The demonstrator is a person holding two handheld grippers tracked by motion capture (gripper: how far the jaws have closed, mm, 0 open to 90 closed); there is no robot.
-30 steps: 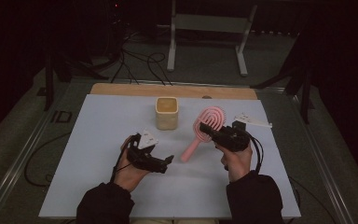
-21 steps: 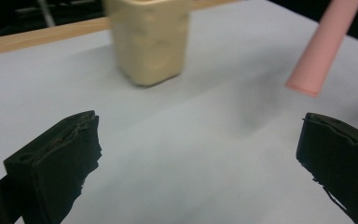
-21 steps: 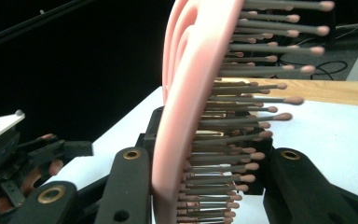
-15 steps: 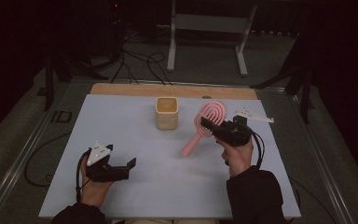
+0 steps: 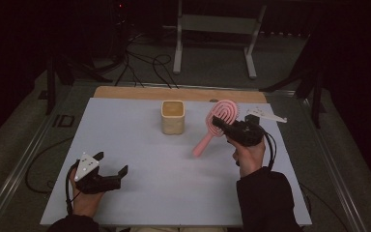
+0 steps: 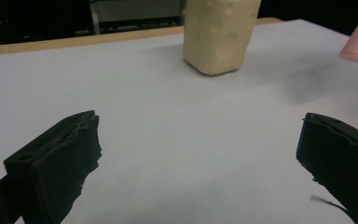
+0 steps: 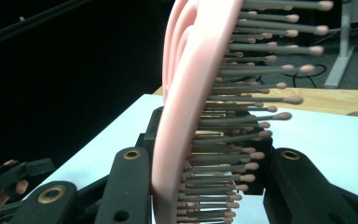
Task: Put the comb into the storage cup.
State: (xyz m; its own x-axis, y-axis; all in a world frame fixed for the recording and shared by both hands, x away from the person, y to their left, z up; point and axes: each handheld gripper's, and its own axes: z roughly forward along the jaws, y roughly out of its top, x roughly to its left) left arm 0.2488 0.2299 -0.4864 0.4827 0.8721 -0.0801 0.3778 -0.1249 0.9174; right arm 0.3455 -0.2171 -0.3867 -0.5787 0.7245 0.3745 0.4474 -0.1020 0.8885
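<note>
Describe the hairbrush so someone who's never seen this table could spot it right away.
On the white table, look right of the cream cup standing near the far edge. There the right tool grips the hairbrush by its head, handle slanting down toward the table. It is the one pink thing, with an oval looped head and rows of bristles.

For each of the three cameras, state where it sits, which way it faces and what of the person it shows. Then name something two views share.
High view: above the person's side, facing forward and down on the table; forearms, both hands.
Left gripper view: on the left claw, facing the cup; open jaws.
Right gripper view: on the right claw, along the clamped hairbrush.
Shared: cup, high and left views.
</note>
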